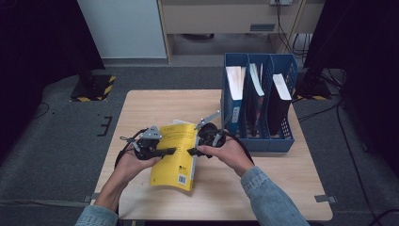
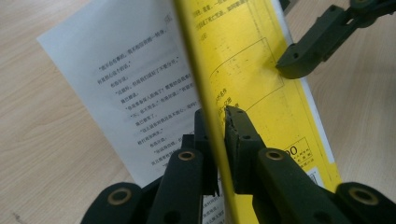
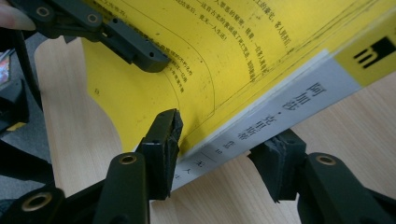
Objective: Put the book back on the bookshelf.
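Note:
A yellow paperback (image 1: 176,155) lies near the front middle of the wooden table (image 1: 150,108). My left gripper (image 1: 170,151) comes in from the left and is shut on the edge of its yellow cover (image 2: 252,70), which stands lifted off a white printed page (image 2: 126,84). In the left gripper view both jaws (image 2: 219,116) pinch that thin cover edge. My right gripper (image 1: 192,151) comes from the right and is shut on the book's spine (image 3: 289,107), one pad on the cover and one under the spine (image 3: 224,140). The spine side sits slightly off the table.
A blue file rack (image 1: 282,141) with three slots stands at the table's right, holding upright books and folders, close behind my right hand. Bare table lies to the left and behind the book. The front edge is just below the book.

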{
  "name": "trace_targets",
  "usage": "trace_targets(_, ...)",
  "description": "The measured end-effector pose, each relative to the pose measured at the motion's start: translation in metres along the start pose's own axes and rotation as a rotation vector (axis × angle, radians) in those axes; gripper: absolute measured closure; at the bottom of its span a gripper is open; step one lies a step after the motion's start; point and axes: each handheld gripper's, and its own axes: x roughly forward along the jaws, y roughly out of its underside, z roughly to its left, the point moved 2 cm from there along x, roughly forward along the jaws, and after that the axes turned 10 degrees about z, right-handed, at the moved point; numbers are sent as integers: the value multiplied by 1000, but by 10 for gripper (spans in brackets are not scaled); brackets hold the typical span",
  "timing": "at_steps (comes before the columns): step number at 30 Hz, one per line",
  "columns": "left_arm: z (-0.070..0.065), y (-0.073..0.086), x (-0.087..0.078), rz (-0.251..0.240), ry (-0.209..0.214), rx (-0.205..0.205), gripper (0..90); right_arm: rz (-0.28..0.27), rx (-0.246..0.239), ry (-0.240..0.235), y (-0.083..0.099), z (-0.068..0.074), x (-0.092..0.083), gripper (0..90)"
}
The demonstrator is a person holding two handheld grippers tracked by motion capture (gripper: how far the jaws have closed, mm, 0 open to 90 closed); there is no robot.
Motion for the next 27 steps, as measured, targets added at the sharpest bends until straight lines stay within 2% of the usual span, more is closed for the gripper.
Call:
trace_targets(8, -2, -7, -2, -12, -10, 19, 844, -9, -7, 26, -4, 1, -10, 537)
trace_targets(11, -3, -6, -2, -11, -10, 22, 842, -13, -7, 57, -5, 1, -9, 578)
trace_targets(18, 1, -6, -3, -47, -28, -3, 787, -40, 28, 88, -7, -4, -13, 669)
trace_targets(27, 11, -1, -9, -78, -57, -31, 731, -48, 7, 142, -10, -4, -24, 727)
